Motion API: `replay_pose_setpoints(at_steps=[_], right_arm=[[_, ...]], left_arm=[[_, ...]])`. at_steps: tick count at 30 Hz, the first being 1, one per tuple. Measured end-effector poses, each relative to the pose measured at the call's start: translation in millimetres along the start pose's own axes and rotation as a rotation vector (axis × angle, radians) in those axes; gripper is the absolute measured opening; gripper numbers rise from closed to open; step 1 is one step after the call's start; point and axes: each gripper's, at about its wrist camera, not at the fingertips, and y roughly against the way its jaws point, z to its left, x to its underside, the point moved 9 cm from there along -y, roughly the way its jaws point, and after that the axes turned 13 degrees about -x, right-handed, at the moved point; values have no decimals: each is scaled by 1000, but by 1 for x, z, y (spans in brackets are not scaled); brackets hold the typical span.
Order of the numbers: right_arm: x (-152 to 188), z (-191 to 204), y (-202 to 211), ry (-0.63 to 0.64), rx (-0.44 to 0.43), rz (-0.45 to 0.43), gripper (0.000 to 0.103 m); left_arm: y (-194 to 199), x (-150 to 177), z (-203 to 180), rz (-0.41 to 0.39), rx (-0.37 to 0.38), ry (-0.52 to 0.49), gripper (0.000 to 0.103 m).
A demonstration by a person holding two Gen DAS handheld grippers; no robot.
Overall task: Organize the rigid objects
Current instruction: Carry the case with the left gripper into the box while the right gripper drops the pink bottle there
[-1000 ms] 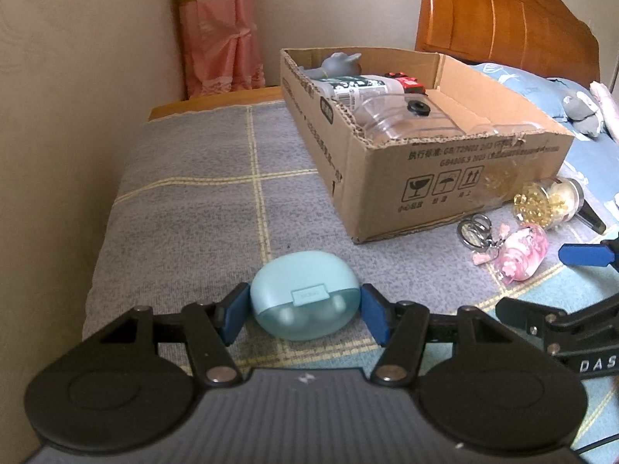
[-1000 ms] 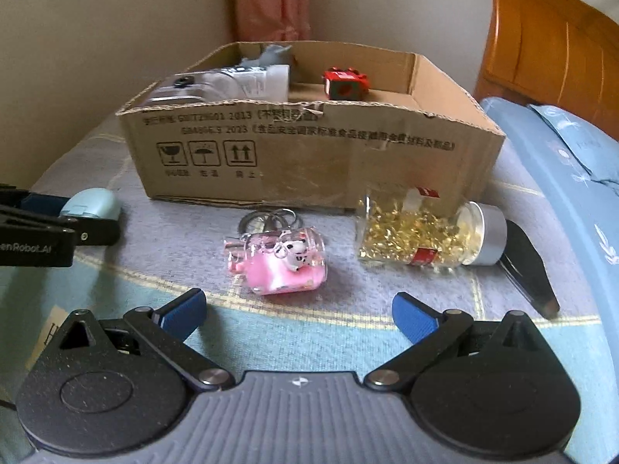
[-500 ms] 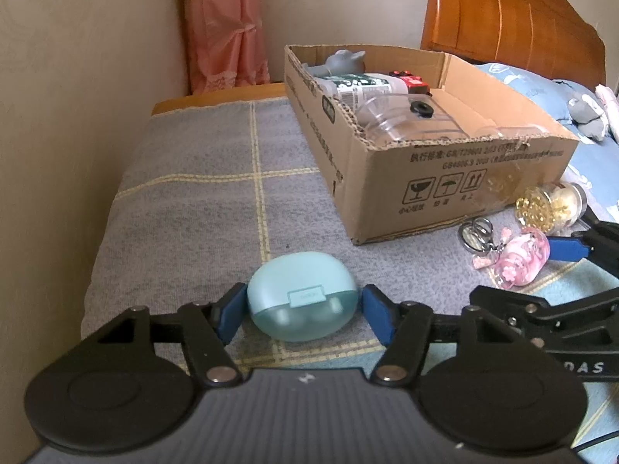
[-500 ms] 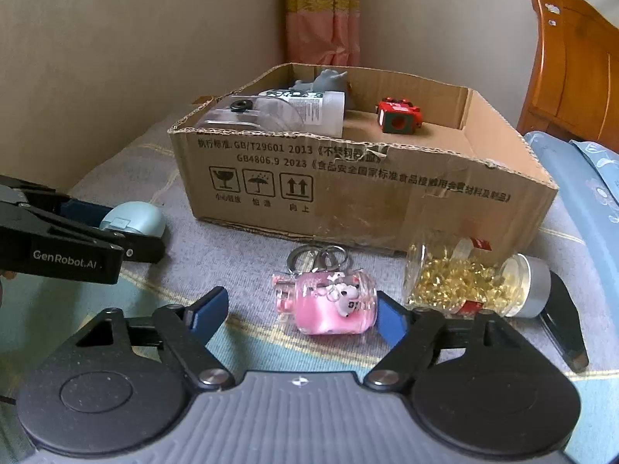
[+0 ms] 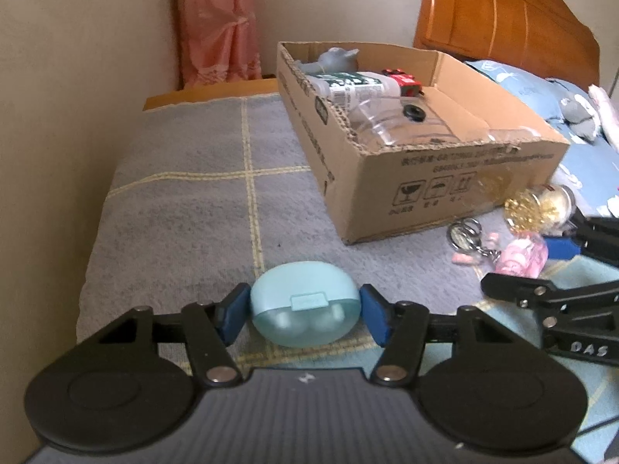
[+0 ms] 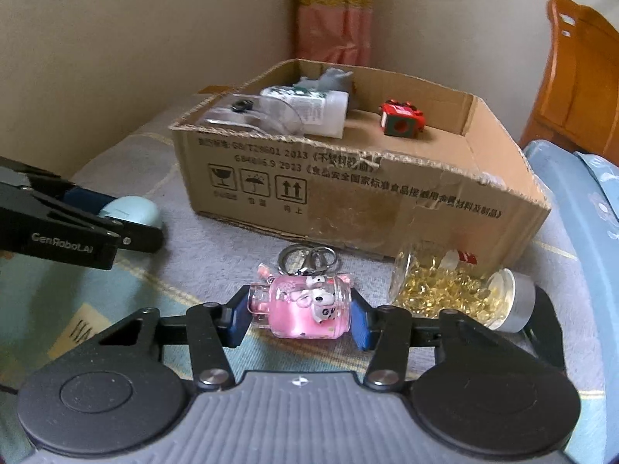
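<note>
Straddling the mint earbud case (image 5: 304, 303) on the bed's grey blanket (image 5: 185, 208), the left gripper (image 5: 304, 315) is closing its jaws, pads at its rounded sides; that smooth shell could squirt out. From the right wrist, the right gripper (image 6: 300, 315) is clamped on the pink bottle keychain (image 6: 305, 311), whose dangling rings (image 6: 307, 257) may snag the cardboard box (image 6: 348, 193) rim.

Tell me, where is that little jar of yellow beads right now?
In the right wrist view, the jar of yellow beads lies on its side on the bedspread, just in front of the cardboard box, to the right of the pink keychain bottle.
</note>
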Motion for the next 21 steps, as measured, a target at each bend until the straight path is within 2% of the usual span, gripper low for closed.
replay_pose_setpoints(at_steps=[11,21], right_arm=[[-10,-2,51,91,-87,29,56],[-40,-22,100,112,-116,-43,56]], left_arm=[[45,-16,-13,-31,41,-98,60],[97,-64,-42,-115,108,-182,60]])
